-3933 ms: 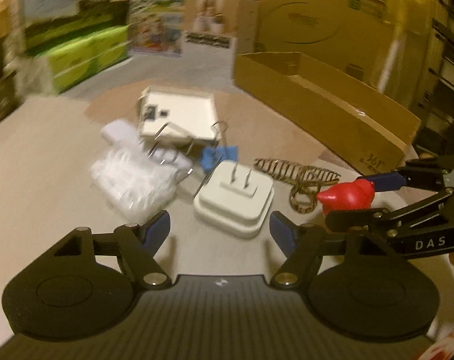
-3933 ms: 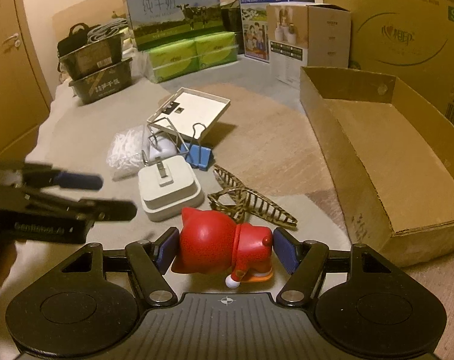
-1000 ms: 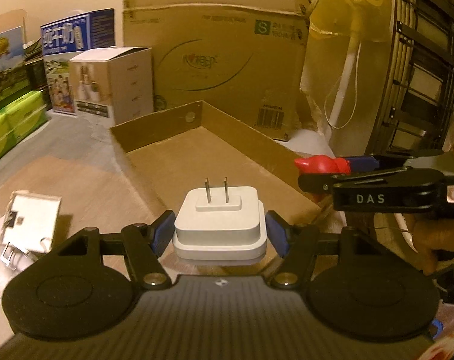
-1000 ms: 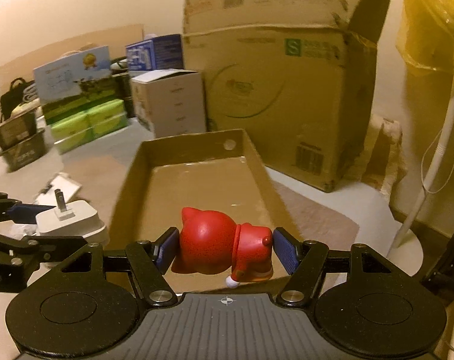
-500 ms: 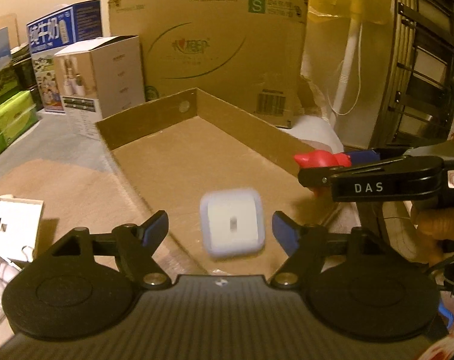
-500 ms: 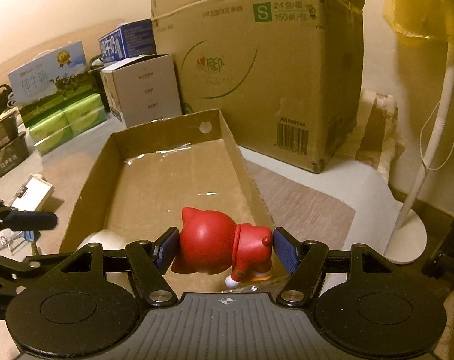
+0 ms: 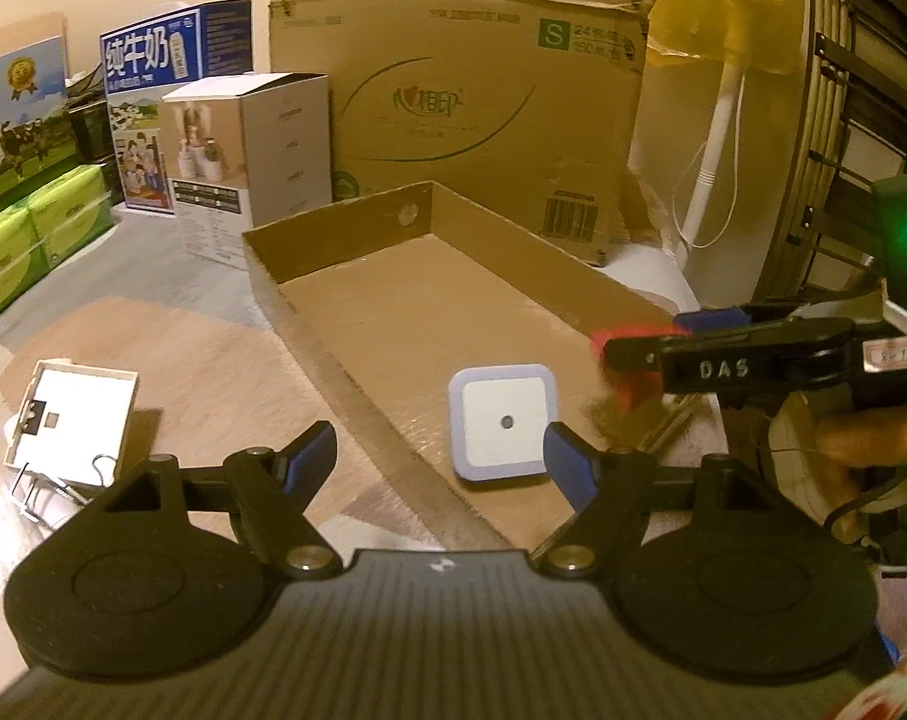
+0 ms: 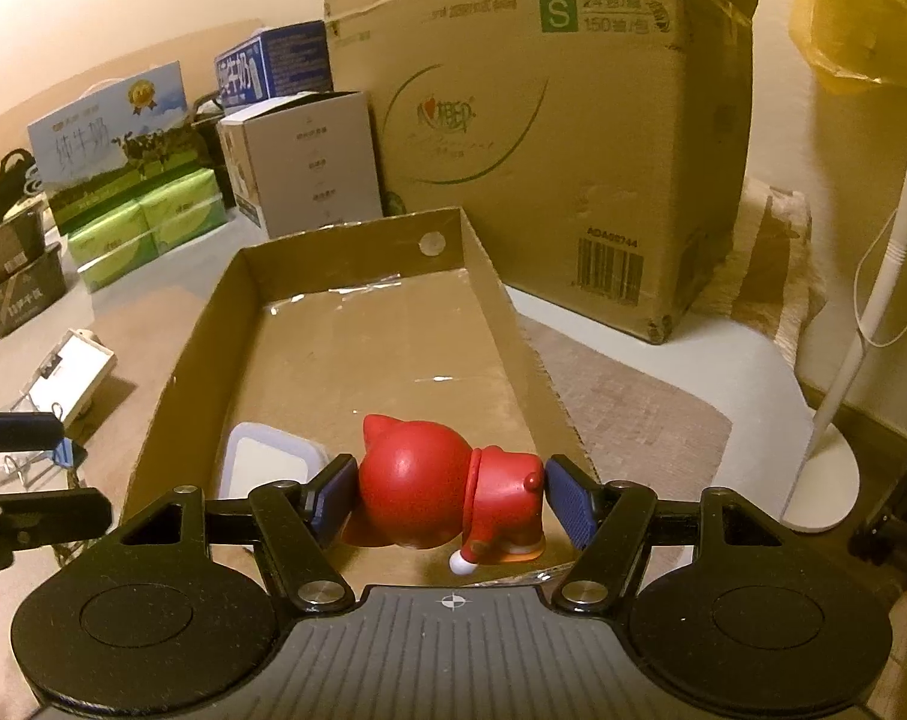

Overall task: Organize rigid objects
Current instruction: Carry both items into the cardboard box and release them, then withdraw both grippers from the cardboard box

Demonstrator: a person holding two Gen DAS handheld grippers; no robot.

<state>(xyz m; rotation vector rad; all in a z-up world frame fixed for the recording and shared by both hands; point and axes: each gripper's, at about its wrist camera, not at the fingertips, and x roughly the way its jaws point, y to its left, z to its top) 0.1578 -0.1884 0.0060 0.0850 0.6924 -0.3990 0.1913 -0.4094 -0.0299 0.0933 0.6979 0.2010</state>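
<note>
A white plug adapter (image 7: 501,423) lies face down on the floor of the shallow cardboard tray (image 7: 333,228), near its front end. My left gripper (image 7: 440,447) hovers over it, open, with nothing between the pads. My right gripper (image 8: 450,489) is shut on a red cat figurine (image 8: 429,480) and holds it over the near end of the tray (image 8: 333,240), just right of the adapter (image 8: 267,462). In the left wrist view the right gripper (image 7: 639,354) comes in from the right with the figurine (image 7: 627,348) blurred.
A white flat box (image 7: 75,420) with binder clips (image 7: 39,480) lies on the rug left of the tray. A big cardboard carton (image 7: 465,108) and a smaller white box (image 7: 273,144) stand behind it. A fan stand (image 8: 825,480) is at the right.
My left gripper opened and the adapter dropped, flipping prongs-down onto the tray floor. The right gripper has carried the figurine closer and lower over the tray.
</note>
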